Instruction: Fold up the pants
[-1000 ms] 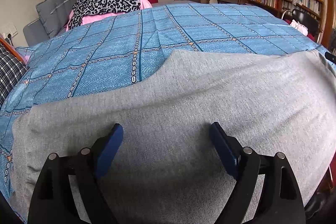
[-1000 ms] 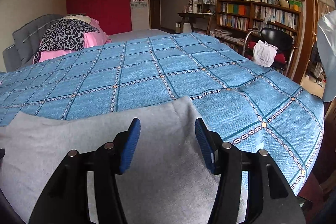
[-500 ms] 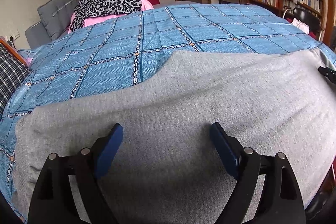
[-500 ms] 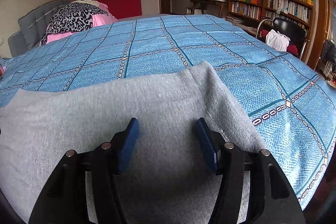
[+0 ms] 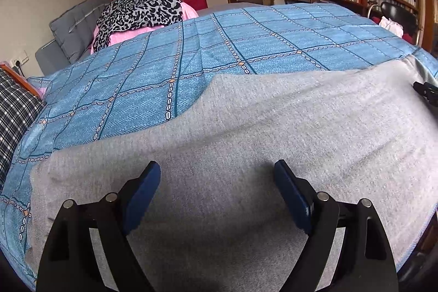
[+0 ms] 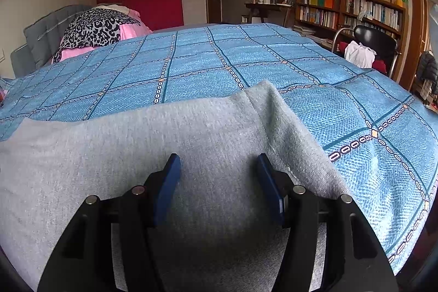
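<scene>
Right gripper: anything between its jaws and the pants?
Nothing visible. The right gripper hangs with jaws apart directly over the grey pants, near their right-hand edge. Only bare blue bedspread lies beyond.

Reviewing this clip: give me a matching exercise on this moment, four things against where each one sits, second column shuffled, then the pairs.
Things:
1. grey pants
2. leopard-print cloth
3. white garment
4. books

Places:
A. on the black chair
B. on the wooden shelves by the far wall
C. spread on the near end of the blue checked bedspread
D. on the pink bedding at the head of the bed

Pairs: 1-C, 2-D, 3-A, 4-B
</scene>
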Demonstrator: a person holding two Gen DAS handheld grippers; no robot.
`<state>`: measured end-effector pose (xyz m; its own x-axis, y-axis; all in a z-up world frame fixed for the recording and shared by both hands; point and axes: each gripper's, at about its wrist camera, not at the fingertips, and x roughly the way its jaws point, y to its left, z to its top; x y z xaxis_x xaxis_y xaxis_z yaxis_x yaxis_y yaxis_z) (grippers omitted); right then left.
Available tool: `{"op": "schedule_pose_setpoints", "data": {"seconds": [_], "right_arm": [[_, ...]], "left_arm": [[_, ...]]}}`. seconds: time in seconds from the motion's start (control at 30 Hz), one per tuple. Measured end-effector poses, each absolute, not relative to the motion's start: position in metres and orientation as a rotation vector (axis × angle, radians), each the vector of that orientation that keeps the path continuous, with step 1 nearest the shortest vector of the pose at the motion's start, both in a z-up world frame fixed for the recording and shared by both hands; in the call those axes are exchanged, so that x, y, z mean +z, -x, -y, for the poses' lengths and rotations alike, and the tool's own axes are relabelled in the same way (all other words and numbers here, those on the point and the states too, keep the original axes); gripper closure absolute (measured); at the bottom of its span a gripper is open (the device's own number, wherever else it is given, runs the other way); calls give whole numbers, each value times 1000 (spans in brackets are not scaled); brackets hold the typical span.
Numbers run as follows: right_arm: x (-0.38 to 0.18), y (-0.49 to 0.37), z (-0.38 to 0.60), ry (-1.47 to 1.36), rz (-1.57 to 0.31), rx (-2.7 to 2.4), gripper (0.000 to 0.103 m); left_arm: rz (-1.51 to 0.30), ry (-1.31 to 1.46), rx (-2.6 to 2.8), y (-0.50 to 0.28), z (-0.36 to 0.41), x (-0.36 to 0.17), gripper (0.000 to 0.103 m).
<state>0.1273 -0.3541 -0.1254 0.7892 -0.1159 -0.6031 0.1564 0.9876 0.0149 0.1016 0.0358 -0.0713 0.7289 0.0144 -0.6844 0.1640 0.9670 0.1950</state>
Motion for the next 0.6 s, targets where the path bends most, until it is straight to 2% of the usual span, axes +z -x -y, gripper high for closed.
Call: {"op": "schedule_pose_setpoints", "data": {"seconds": [0.3, 0.6], "right_arm": [[-123, -107, 354, -76, -622, -140, 37], [-120, -74, 360, -90, -588, -138, 37]], "left_arm": [[-733, -300, -167, -106, 9, -65, 19], [-722, -368, -267, -110, 63, -69, 19]]}}
